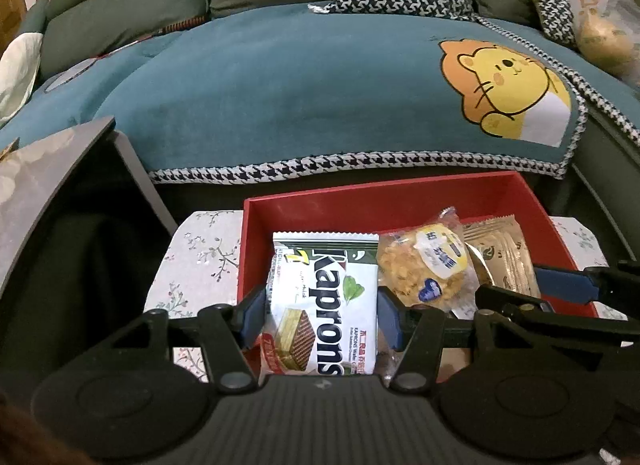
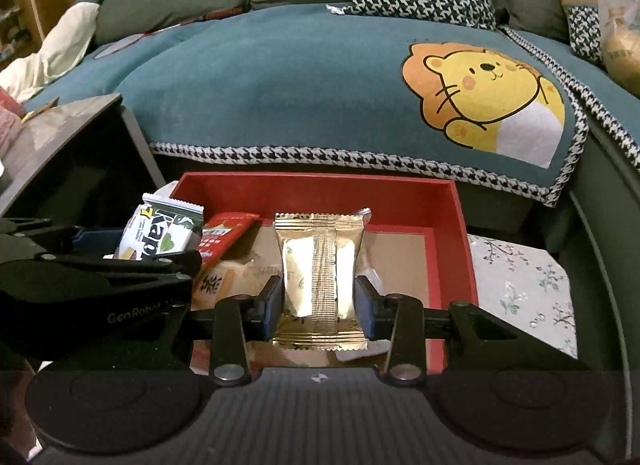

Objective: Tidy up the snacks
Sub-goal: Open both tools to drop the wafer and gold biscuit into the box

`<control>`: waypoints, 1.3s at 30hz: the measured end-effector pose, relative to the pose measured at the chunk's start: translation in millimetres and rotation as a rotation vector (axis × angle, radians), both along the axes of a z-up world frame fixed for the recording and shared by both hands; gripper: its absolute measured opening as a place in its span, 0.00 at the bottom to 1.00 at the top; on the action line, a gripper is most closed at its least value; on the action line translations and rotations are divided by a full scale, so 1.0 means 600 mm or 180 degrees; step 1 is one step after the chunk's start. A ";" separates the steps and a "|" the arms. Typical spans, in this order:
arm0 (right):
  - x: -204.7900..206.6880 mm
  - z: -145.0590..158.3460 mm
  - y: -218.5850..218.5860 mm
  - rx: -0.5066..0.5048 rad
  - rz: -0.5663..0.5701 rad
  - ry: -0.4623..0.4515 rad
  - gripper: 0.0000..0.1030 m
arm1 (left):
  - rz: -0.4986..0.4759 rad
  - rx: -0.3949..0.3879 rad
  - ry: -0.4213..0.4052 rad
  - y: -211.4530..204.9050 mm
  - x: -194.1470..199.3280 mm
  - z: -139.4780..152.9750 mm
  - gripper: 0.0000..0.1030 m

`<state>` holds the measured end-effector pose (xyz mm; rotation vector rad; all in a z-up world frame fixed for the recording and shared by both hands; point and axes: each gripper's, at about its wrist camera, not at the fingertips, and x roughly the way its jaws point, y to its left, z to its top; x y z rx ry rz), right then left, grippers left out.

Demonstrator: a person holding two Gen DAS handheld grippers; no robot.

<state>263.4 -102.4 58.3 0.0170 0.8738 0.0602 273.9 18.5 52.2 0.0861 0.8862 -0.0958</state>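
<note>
My left gripper (image 1: pixel 322 317) is shut on a white and green Kaprons wafer pack (image 1: pixel 324 293), which hangs upright over the near left part of the red box (image 1: pixel 400 193). A clear-wrapped crumbly cake (image 1: pixel 424 265) lies in the box just to its right. My right gripper (image 2: pixel 320 305) is shut on a gold foil packet (image 2: pixel 320 269), held upright above the box's cardboard floor (image 2: pixel 400 257). From the right wrist, the left gripper (image 2: pixel 144 249) with the wafer pack (image 2: pixel 160 233) shows at the left. A red packet (image 2: pixel 224 233) and a pale yellow one (image 2: pixel 224 277) lie in the box.
The box sits on a floral cloth (image 2: pixel 520 285). Behind it runs a sofa with a teal cover (image 1: pixel 280 85) bearing a cartoon lion (image 1: pixel 508 89), cushions and a plastic bag (image 1: pixel 604 25). A dark side table (image 1: pixel 48 169) stands at the left.
</note>
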 end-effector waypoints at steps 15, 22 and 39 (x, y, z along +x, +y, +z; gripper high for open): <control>0.050 -0.062 -0.004 0.0125 -0.0018 0.0131 0.46 | 0.0047 0.0101 0.0184 0.002 0.053 -0.059 0.82; 0.055 -0.070 -0.003 0.0081 -0.0023 0.0159 0.46 | 0.0059 0.0112 0.0222 -0.001 0.056 -0.069 0.82; 0.056 -0.072 -0.009 0.0057 -0.0074 0.0197 0.60 | 0.0144 0.0142 0.0273 0.000 0.056 -0.067 0.87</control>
